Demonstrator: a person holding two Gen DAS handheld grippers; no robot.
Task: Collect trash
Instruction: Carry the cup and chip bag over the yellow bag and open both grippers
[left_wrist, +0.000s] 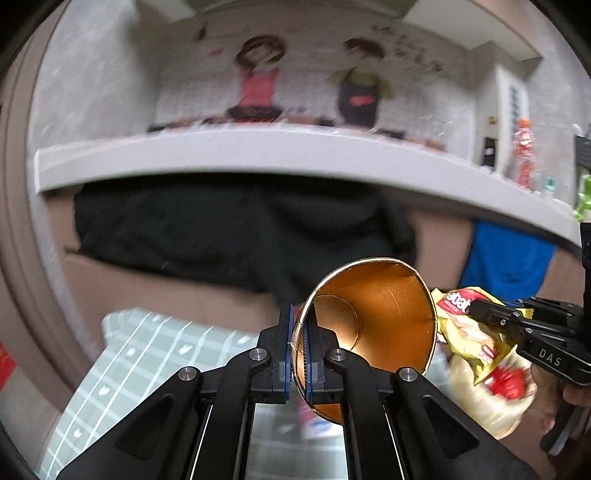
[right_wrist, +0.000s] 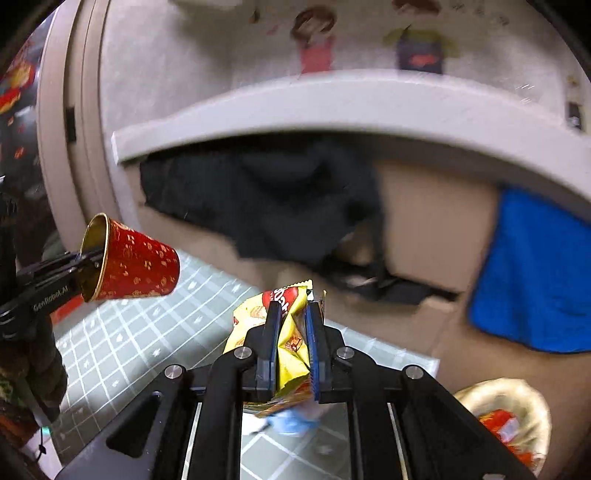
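While a grey shelf (left_wrist: 258, 155), black cloth (right_wrist: 266, 199) and a blue cloth (right_wrist: 535, 273) fill the background above the checked green mat (right_wrist: 122, 343), the left gripper (left_wrist: 298, 343) pinches the rim of a red paper cup (right_wrist: 136, 262), tipped sideways. Beside it, the right gripper (right_wrist: 291, 332) clamps a crumpled yellow snack wrapper (right_wrist: 291, 343) above the mat, angled slightly downward.

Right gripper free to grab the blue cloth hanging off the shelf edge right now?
Probably not. The right gripper is shut on a crumpled yellow snack wrapper, so its jaws are occupied. The blue cloth itself hangs unobstructed, but the wrapper must go first.
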